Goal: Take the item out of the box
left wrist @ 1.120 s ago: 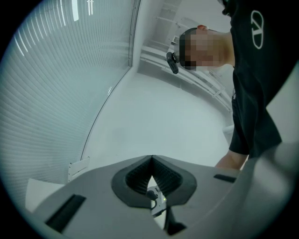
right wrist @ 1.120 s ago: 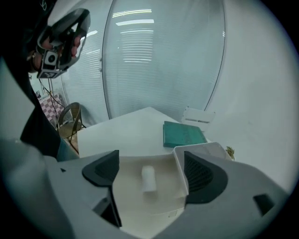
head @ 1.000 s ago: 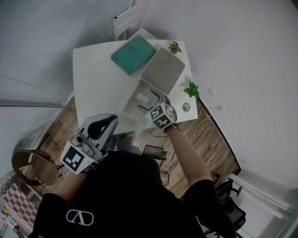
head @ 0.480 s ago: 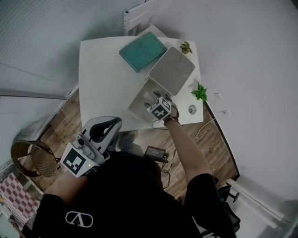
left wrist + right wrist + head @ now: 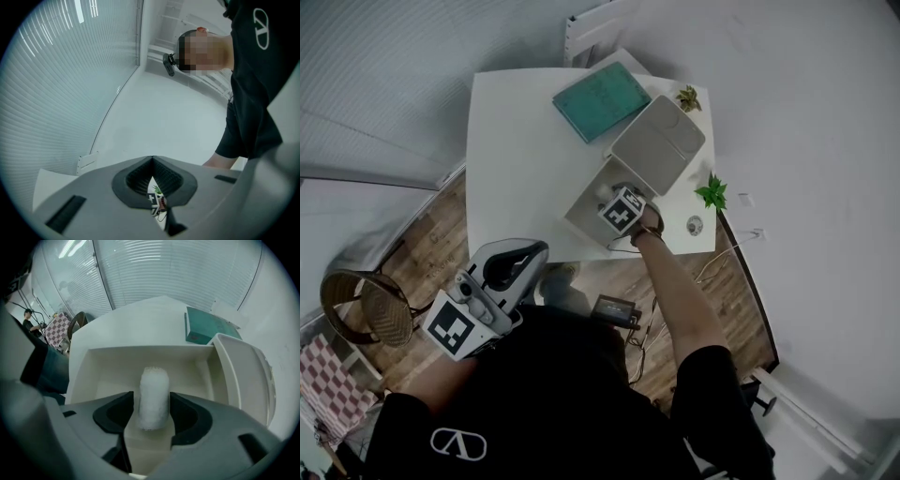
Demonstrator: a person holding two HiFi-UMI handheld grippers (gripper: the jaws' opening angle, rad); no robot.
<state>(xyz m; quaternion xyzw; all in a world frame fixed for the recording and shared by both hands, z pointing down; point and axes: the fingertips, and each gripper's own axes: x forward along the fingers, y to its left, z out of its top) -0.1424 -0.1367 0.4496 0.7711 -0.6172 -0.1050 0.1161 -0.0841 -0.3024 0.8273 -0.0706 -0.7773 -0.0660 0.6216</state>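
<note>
An open white box (image 5: 584, 202) stands at the near edge of the white table (image 5: 516, 159), its lid (image 5: 656, 155) tipped back. My right gripper (image 5: 615, 194) points steeply down into it, marker cube (image 5: 621, 210) on top. In the right gripper view a white, rough-textured roll (image 5: 153, 397) lies on the box floor (image 5: 117, 369) between the jaws of the right gripper (image 5: 152, 404). The jaws have just been closing, and their pads touch the roll on both sides. My left gripper (image 5: 511, 267) is held low near my body, off the table, jaws together on nothing; its own view shows the left gripper (image 5: 152, 161) pointing level at a wall.
A teal book (image 5: 602, 100) lies at the table's far side behind the lid. Two small green plants (image 5: 688, 97) (image 5: 712, 194) and a small round object (image 5: 694, 225) sit along the right edge. A wicker chair (image 5: 356, 319) stands on the wooden floor to the left.
My right gripper has dropped down into the box and tipped more steeply. Its fingers, seen above the box a second ago, are now inside it. The left gripper has stayed put.
</note>
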